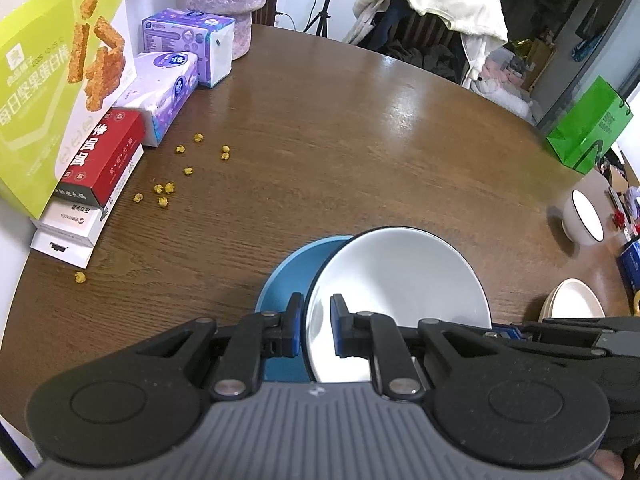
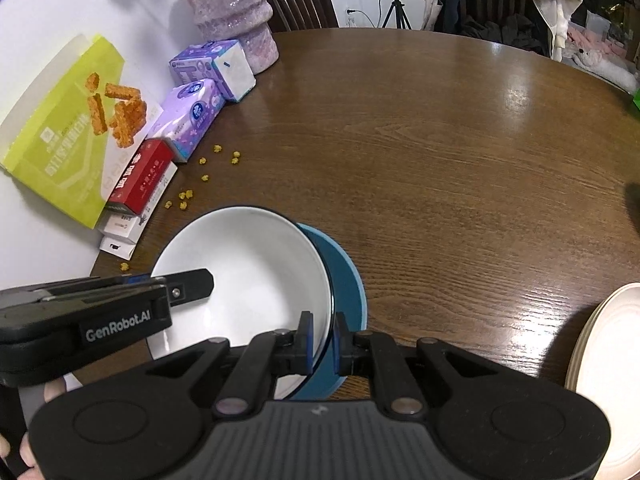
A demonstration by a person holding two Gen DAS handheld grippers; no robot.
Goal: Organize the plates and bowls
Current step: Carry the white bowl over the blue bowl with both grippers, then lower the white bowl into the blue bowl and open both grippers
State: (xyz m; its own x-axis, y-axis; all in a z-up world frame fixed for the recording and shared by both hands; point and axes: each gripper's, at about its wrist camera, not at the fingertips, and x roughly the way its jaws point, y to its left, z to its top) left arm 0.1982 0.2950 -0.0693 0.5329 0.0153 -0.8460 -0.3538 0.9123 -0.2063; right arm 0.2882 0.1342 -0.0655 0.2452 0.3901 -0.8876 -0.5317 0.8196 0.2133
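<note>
A white plate with a thin dark rim [image 1: 400,280] [image 2: 248,272] sits over a blue plate [image 1: 292,276] [image 2: 348,292] and covers most of it. Both grippers hold the white plate. My left gripper [image 1: 318,308] is shut on its left rim, with one pad above and one below the edge. From the opposite side, my right gripper [image 2: 323,328] is shut on the rim. In the right wrist view the left gripper [image 2: 200,282] reaches over the plate's left edge. Whether the white plate touches the blue one I cannot tell.
The round wooden table [image 1: 360,140] carries a white bowl [image 1: 584,216] and stacked cream plates [image 1: 572,300] [image 2: 608,340] at the right. Tissue packs [image 1: 172,80], boxes [image 1: 104,156], a green carton [image 1: 52,80], a pink vase [image 2: 236,12] and scattered yellow crumbs [image 1: 164,190] sit at the left. A green bag [image 1: 588,128] stands far right.
</note>
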